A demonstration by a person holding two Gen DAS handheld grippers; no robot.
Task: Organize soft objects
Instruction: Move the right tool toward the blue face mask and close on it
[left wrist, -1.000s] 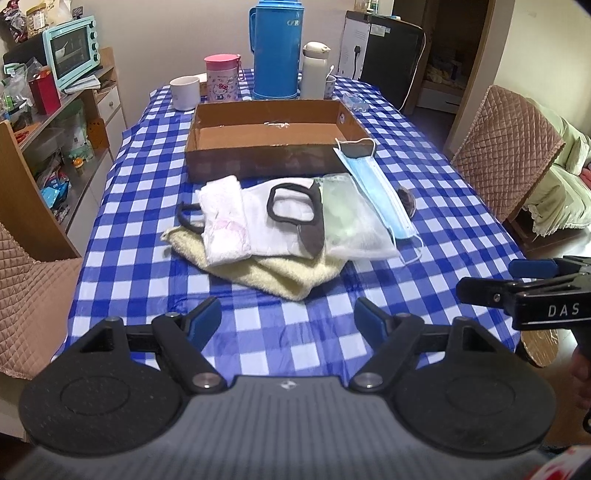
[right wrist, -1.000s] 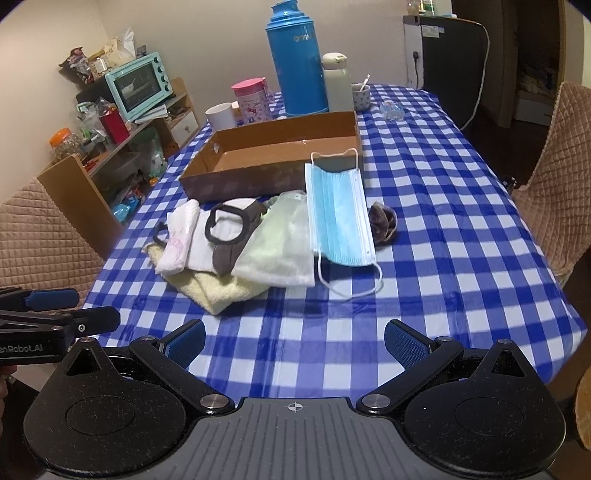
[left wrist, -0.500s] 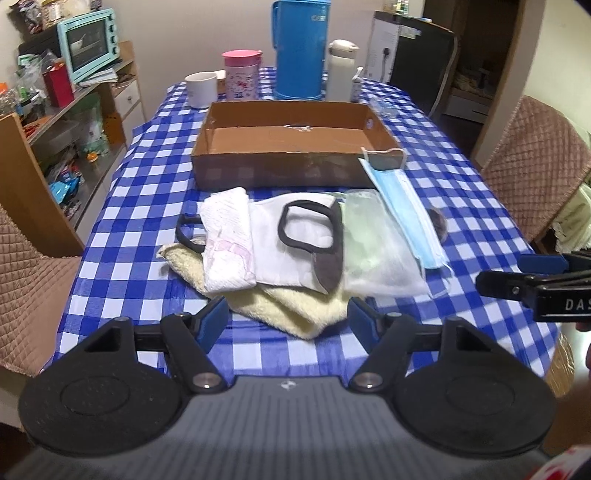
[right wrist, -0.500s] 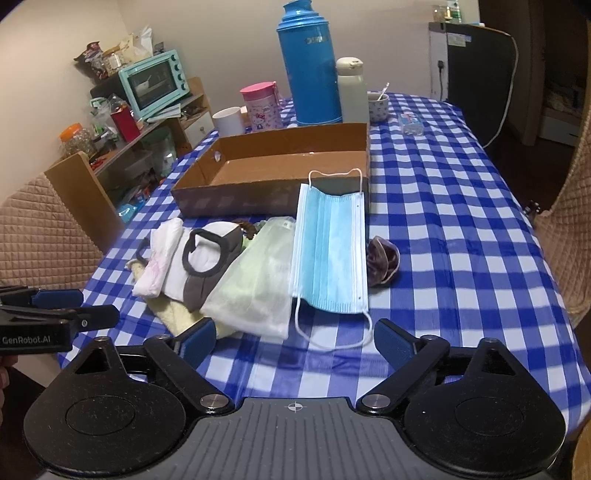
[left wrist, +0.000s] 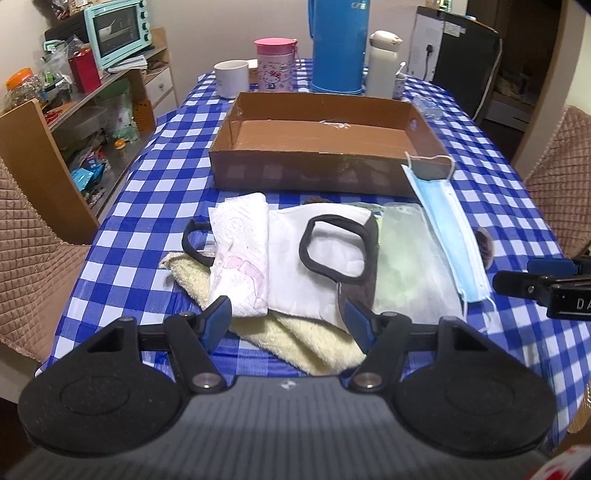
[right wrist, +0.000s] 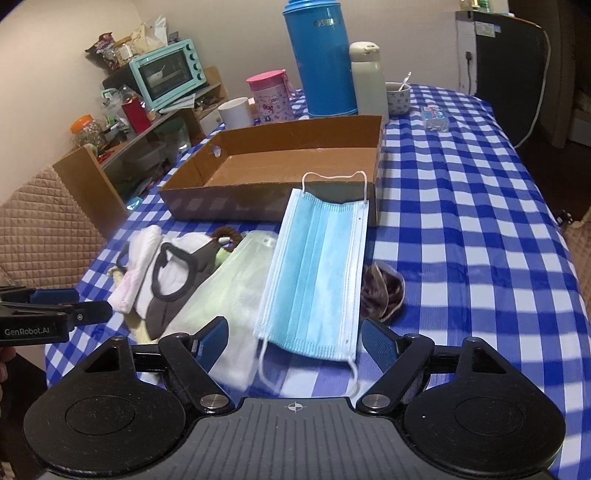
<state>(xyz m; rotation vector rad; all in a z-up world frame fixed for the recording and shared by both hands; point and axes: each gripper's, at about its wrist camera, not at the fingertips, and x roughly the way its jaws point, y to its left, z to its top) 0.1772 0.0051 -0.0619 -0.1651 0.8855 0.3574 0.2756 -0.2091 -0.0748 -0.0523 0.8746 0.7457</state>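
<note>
- Hovering low over the near edge of the desk (left wrist: 122, 206), left gripper (left wrist: 290, 319) has jaws spread wide, nothing between them; its tips sit over the near edge of the yellow towel (left wrist: 314, 347).
- Right gripper (right wrist: 295, 338) also has jaws wide apart and empty, tips either side of the near end of the blue surgical mask (right wrist: 317, 273).
- Soft items lie in a row on the blue checked cloth, just in front of the cardboard box (left wrist: 314, 177): folded white cloth with pink print (left wrist: 240, 254), white mask with dark ear loop (left wrist: 314, 258), clear bag with pale green contents (left wrist: 406, 266), then the blue surgical mask (left wrist: 448, 229).
- Yellow towel lies under the white cloth and white mask.
- Far end of blue surgical mask leans against the box's front wall, ear loop on the wall.
- Brown scrunchie (right wrist: 382, 291) just right of the blue mask, partly hidden by it.
- Box interior shows bare cardboard.
- Behind box: blue thermos (right wrist: 319, 59), white bottle (right wrist: 367, 77), pink cup (right wrist: 269, 96), white mug (right wrist: 236, 110).
- Teal toaster oven (left wrist: 118, 31) on the shelf at left.
</note>
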